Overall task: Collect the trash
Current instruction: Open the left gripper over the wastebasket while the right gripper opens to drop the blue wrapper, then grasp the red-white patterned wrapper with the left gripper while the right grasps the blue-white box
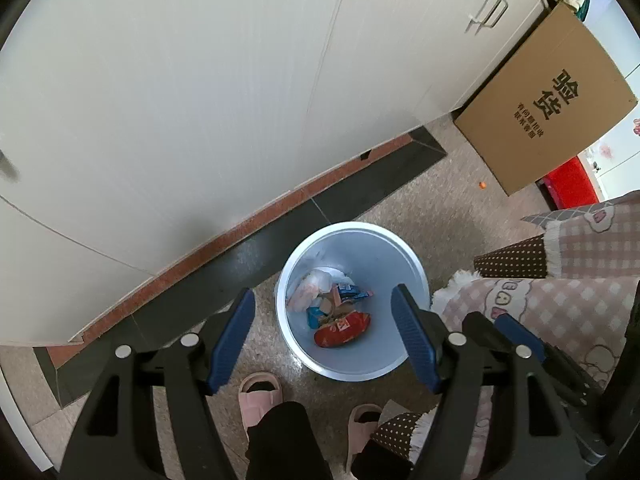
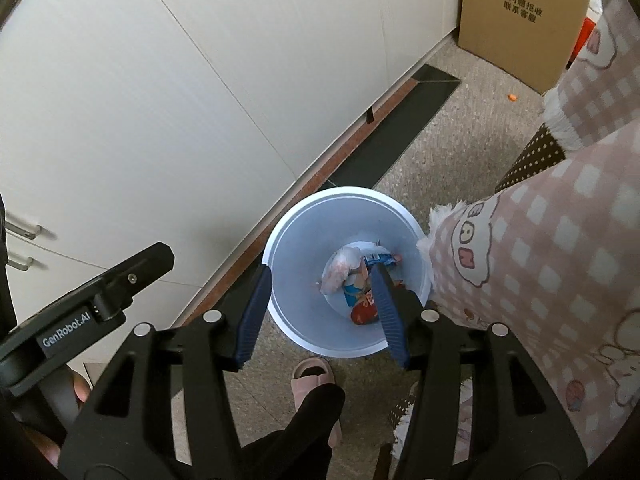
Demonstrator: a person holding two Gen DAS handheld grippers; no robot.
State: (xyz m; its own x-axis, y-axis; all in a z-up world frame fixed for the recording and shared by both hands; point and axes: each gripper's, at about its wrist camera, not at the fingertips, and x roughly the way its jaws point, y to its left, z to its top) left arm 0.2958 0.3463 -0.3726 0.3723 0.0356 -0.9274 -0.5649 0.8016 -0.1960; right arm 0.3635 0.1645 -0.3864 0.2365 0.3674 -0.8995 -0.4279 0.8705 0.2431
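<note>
Both tools spread and empty above the pale blue round plastic bin (image 1: 384, 364).

Left tool (image 1: 324, 334) and right tool (image 2: 320, 314): blue-padded jaws held wide apart, gripping nothing, hovering over the bin mouth. The bin stands on the speckled floor (image 1: 452, 200) beside the white cabinet (image 1: 180, 100). Inside it lie a red-orange snack wrapper (image 1: 344, 330), a blue wrapper (image 1: 352, 293) and a crumpled white bag (image 1: 310, 290). A brown cardboard box (image 1: 548, 100) stands well apart.

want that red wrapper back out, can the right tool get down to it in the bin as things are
Probably yes. The right tool hangs open above the bin, whose mouth is uncovered, and the red wrapper lies on top of the other trash. The bin looks deep, so the walls could crowd the fingers.
</note>
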